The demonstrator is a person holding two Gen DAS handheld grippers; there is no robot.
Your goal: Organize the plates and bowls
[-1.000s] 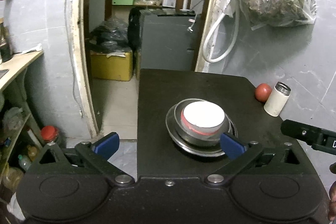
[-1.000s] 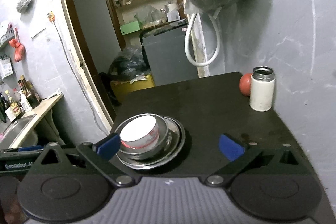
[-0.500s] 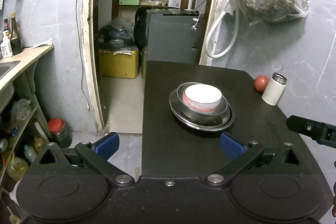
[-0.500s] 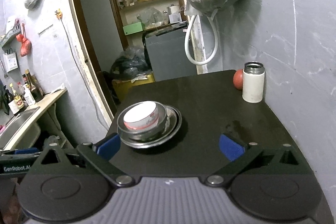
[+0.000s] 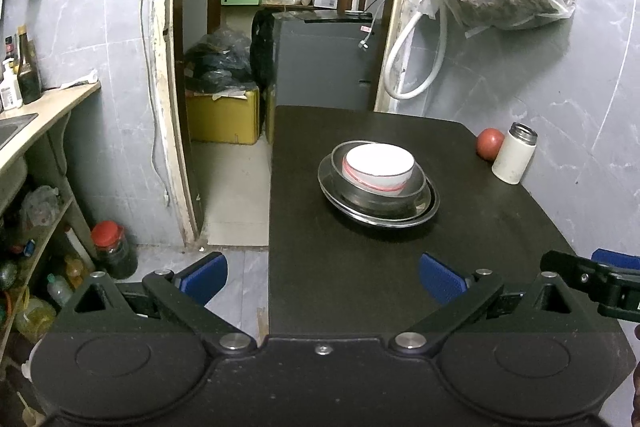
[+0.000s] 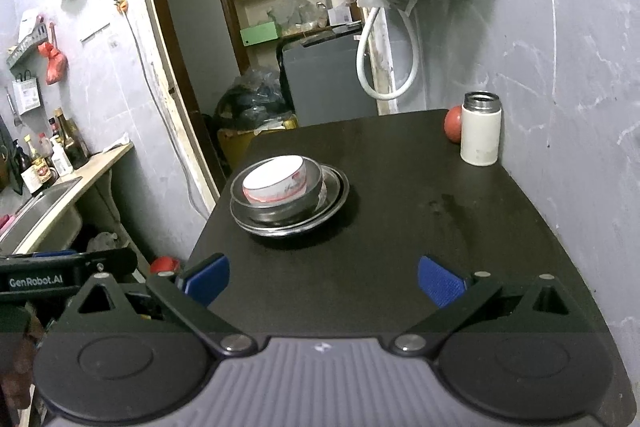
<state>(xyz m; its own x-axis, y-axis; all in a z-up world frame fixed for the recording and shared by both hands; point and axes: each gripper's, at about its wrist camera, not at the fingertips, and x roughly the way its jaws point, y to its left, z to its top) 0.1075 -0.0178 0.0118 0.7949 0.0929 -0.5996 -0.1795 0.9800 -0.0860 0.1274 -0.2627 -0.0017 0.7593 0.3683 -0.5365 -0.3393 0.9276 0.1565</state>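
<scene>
Both spread, gripping nothing: left gripper, right gripper (white bowl nested in steel dishes on bench).

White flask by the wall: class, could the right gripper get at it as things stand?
Probably yes. The white flask stands upright, the right gripper is open, and bare table lies between them.
</scene>
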